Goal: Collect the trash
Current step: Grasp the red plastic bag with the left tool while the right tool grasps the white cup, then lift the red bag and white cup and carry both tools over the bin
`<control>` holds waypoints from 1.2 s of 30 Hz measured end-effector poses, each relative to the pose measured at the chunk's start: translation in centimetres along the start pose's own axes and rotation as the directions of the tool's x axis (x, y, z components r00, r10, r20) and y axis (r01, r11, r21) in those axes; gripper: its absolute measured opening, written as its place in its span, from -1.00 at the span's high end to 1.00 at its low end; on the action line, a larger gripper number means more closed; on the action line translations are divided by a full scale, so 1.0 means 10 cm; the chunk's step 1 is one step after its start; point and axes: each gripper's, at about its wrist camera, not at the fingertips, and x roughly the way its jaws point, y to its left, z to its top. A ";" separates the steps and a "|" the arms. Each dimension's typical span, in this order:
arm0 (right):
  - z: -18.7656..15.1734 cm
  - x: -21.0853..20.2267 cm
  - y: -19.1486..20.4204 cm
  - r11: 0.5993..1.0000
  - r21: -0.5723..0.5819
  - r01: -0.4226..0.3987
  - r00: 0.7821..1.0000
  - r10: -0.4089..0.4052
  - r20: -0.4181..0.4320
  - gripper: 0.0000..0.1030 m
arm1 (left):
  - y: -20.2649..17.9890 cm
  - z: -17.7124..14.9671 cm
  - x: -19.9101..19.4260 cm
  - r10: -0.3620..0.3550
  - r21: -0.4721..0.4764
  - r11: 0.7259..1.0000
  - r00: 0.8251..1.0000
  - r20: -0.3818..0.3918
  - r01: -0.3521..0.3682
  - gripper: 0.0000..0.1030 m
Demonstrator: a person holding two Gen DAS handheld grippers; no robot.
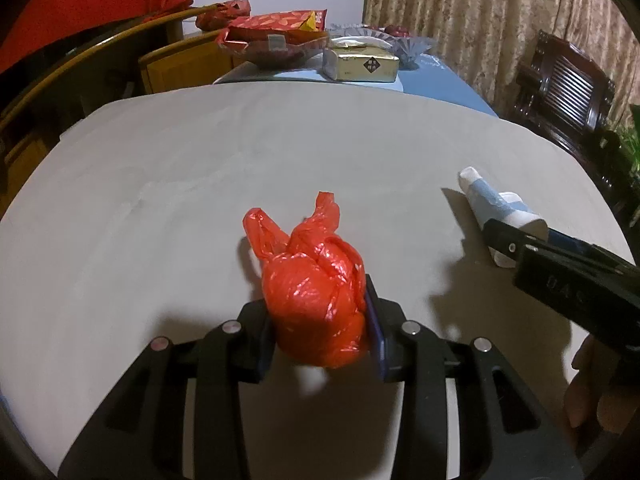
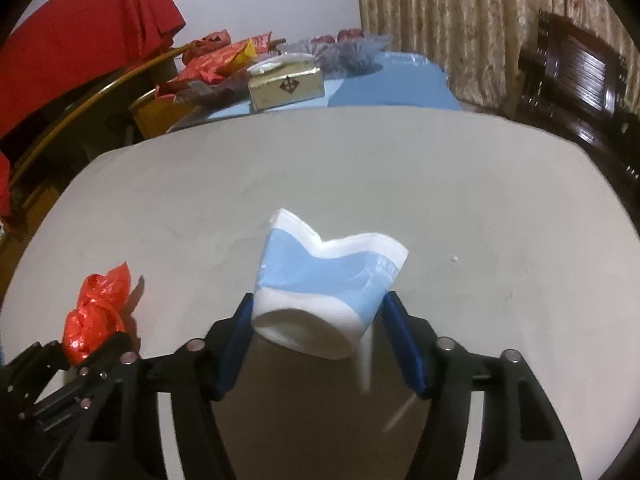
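- Left tool [image 1: 320,332] — pads clamped on a knotted red plastic bag [image 1: 316,292], low over the grey counter [image 1: 200,180].
- Right tool [image 2: 318,320] — blue pads pressed to both sides of a crumpled blue-and-white paper cup [image 2: 320,280], just above the counter.
- Far edge — gold tissue box [image 1: 362,65], red snack packets [image 1: 276,26].
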 end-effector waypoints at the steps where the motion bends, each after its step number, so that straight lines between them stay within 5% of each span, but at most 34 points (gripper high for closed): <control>1: 0.00 -0.02 -0.01 1.000 -0.003 0.003 1.000 -0.003 0.008 -0.14 | 0.00 -0.01 -0.01 0.001 0.000 1.000 1.000 -0.001 -0.001 0.30; 17: 0.02 -0.79 -0.28 0.997 -0.033 -0.063 0.997 0.064 0.030 -0.04 | -0.32 0.02 -0.58 0.025 -0.033 0.999 0.999 0.025 -0.025 0.29; 36: -0.07 -2.02 -0.99 0.993 -0.051 -0.107 0.992 0.110 0.067 -0.04 | -1.30 -0.05 -1.75 0.030 -0.016 0.999 0.998 0.058 -0.029 0.29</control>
